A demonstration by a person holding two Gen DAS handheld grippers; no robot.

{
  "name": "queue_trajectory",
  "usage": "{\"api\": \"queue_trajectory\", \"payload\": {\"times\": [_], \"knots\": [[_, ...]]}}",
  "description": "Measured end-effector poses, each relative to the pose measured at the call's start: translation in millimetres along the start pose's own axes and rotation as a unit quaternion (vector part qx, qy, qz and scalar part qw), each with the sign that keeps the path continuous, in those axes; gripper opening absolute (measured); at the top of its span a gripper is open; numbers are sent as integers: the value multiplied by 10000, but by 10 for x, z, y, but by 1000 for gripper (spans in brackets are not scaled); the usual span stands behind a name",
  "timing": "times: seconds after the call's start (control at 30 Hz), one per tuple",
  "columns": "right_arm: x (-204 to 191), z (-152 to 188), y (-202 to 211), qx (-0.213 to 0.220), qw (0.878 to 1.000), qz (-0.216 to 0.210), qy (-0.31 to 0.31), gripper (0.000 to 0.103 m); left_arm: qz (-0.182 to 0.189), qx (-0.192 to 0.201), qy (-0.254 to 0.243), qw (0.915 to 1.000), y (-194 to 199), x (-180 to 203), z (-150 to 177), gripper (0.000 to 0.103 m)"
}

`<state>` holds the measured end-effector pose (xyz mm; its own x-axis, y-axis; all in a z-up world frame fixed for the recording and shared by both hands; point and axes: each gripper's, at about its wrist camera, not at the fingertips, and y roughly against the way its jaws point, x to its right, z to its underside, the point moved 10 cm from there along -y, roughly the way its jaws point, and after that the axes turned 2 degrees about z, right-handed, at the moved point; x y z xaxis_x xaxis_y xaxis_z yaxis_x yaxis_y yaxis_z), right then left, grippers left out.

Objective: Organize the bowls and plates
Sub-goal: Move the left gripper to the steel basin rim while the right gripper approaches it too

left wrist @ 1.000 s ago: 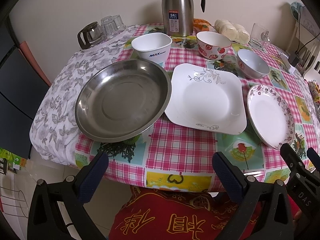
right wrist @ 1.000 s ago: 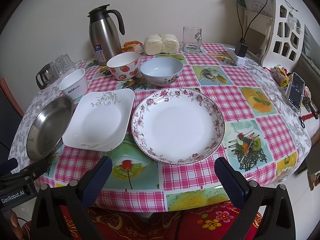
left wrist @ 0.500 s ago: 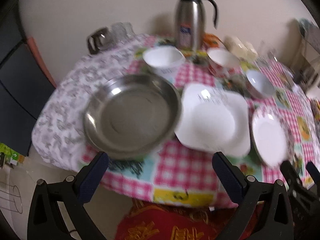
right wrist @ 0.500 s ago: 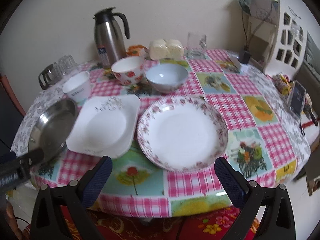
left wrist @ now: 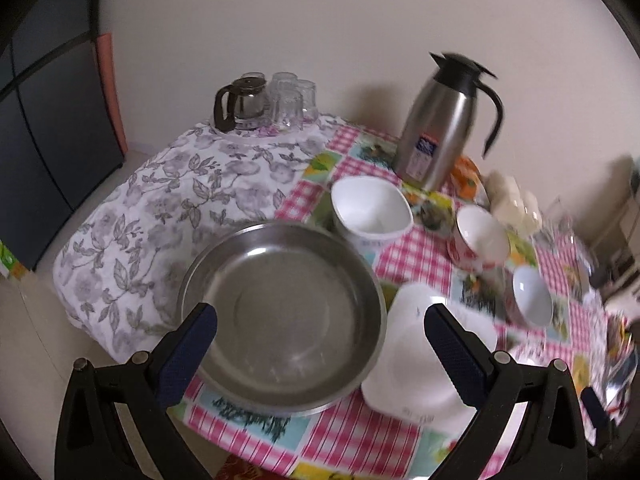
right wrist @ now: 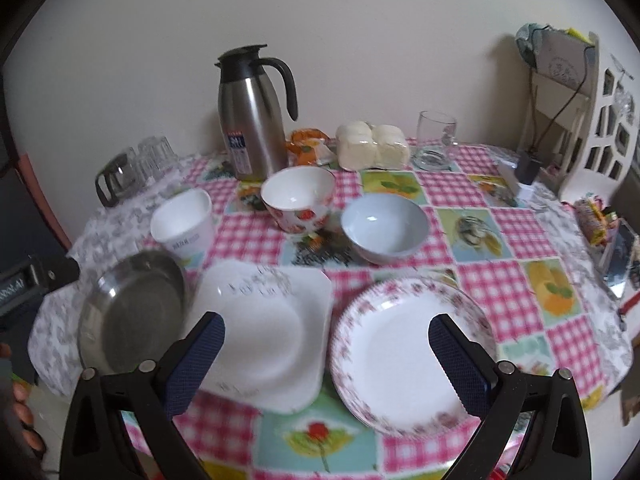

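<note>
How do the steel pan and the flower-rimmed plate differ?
The steel pan is bare grey metal; the flower-rimmed plate is white with a pink floral border. The pan has deeper, raised walls; the plate is shallow. The pan sits at the table's left end, the plate to the right of the square white dish. Both are round and empty.

A plain cream wall [right wrist: 360,32] runs behind the far edge of the bench [right wrist: 472,192], which wears a pink checked cloth with fruit squares; a grey floral cloth [left wrist: 160,216] covers its left end. At far left stands a dark panelled cabinet [left wrist: 44,120] with an orange strip beside it, on a pale floor [left wrist: 36,344]. At far right a white openwork chair back [right wrist: 600,120] leans by the wall. Light is soft and even.
</note>
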<state>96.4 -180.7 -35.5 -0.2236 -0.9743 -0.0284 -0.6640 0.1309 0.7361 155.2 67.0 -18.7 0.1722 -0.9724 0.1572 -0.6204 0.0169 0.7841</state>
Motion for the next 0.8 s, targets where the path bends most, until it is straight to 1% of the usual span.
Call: {"api": "queue_trajectory", "payload": {"times": [0.1, 0.2, 0.23, 0.33, 0.4, 0.5, 0.6, 0.73, 0.8], "knots": [[-98, -149, -109, 32, 10000, -41, 47, 103, -106, 219, 201, 9995, -51, -25, -143, 103], [-205, -242, -202, 82, 9998, -113, 132, 103, -150, 248, 299, 9991, -129, 3, -218, 103], [-248, -265, -245, 92, 9997, -148, 189, 103, -187, 216, 292, 9992, -163, 15, -226, 103], [-329, -297, -374, 30, 9995, -217, 232, 103, -110, 228, 116, 9996, -244, 109, -262, 103], [-369, -295, -482, -63, 9994, -259, 238, 103, -280, 306, 24, 9991, -283, 120, -286, 103], [-405, -278, -610, -155, 9989, -391, 193, 103, -428, 317, 5, 9986, -362, 96, -299, 103], [-450, -240, -739, -296, 9982, -501, 166, 103, -587, 141, -27, 9982, -492, 9, -273, 103], [-530, -178, -872, -436, 9974, -539, 198, 103, -587, 11, 86, 9982, -560, -149, -246, 103], [-576, -135, -924, -504, 9969, -565, 204, 103, -648, -35, 171, 9977, -573, -261, -229, 103]]}}
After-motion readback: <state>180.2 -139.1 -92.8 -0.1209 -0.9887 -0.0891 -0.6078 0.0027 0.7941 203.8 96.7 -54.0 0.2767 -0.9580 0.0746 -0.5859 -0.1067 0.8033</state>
